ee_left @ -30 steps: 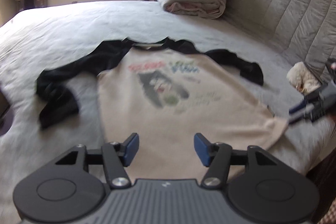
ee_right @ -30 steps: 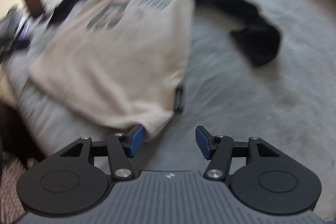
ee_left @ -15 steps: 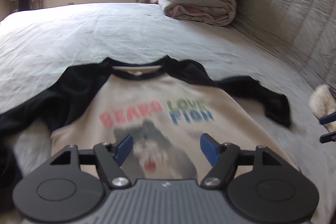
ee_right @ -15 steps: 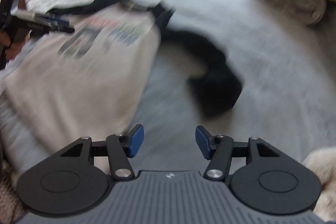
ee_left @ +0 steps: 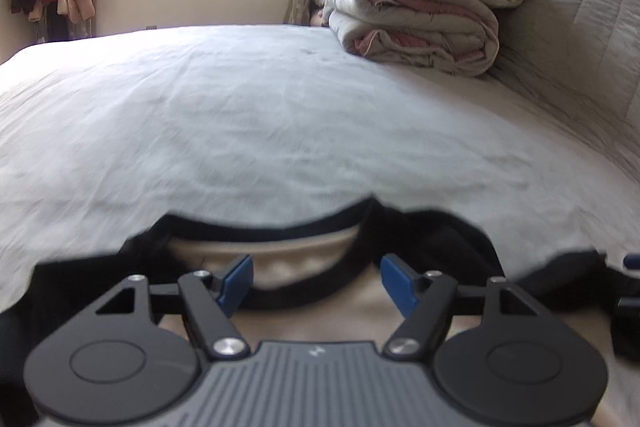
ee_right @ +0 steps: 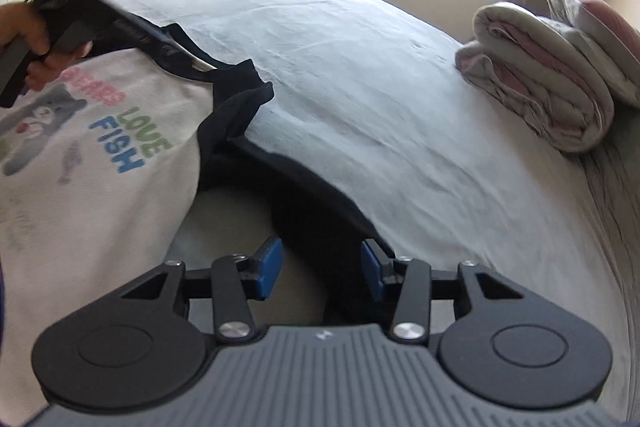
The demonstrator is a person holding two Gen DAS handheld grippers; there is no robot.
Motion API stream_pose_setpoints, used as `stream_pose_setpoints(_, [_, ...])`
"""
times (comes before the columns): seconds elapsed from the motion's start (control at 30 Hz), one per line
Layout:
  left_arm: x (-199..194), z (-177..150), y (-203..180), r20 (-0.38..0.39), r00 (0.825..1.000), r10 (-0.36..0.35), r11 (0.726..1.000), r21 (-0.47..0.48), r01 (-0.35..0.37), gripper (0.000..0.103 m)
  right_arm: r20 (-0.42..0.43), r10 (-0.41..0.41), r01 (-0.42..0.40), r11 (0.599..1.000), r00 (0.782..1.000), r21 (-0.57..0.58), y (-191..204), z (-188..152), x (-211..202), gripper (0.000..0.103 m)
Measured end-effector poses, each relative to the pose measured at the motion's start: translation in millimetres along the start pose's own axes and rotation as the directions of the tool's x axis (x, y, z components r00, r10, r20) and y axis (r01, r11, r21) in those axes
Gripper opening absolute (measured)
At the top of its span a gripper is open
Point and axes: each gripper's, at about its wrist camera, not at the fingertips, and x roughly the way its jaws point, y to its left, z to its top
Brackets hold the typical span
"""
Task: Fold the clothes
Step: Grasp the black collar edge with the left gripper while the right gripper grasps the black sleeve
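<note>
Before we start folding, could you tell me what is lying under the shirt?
The shirt lies flat on the grey bedsheet, which shows all around it and between the body and the black sleeve. Whatever is directly under the fabric is covered and cannot be seen.

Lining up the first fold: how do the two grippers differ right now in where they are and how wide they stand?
The left gripper is over the shirt's collar, fingers wide apart; the right gripper is over the black sleeve, fingers narrower, having just been closing. The collar lies beneath the left one; the sleeve lies between the right one's fingers, not yet pinched. Both are open.
</note>
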Motion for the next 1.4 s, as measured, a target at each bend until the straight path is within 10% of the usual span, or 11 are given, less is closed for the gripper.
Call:
stream_pose_setpoints(0.4, [58.7, 20.8, -19.2, -0.001, 1.0, -0.029, 0.996, 0.088, 0.029, 0.064, 0.031, 0.006, -0.006, 1.0, 1.0, 0.0, -13.1, 17.6, 30.3, 0.018])
stream_pose_setpoints(0.53, [69.5, 20.1, -29.5, -0.049, 0.997, -0.063, 0.991, 0.119, 0.068, 0.021, -0.013, 0.011, -0.01, 0.998, 1.0, 0.061, -22.4, 20.9, 39.3, 0.004])
stream_pose_setpoints(0.67, [60.8, 21.5, -38.3, 0.009, 1.0, -0.012, 0.993, 0.121, 0.011, 0.002, -0.044, -0.056, 0.06, 0.992, 0.997, 0.11, -32.8, 24.7, 34.7, 0.003])
stream_pose_setpoints(1.23, [80.1, 17.5, -45.2, 0.064, 0.989, 0.136, 0.987, 0.075, -0.14, 0.003, -0.233, -0.119, 0.214, 0.873, 0.965, 0.438, -88.7, 17.9, 96.4, 0.005])
stream_pose_setpoints(1.4, [67.3, 24.7, -51.7, 0.046, 0.989, 0.138, 0.987, 0.083, -0.141, 0.035, -0.21, -0.068, 0.17, 0.835, 0.975, 0.523, -97.7, 11.6, 75.3, 0.025])
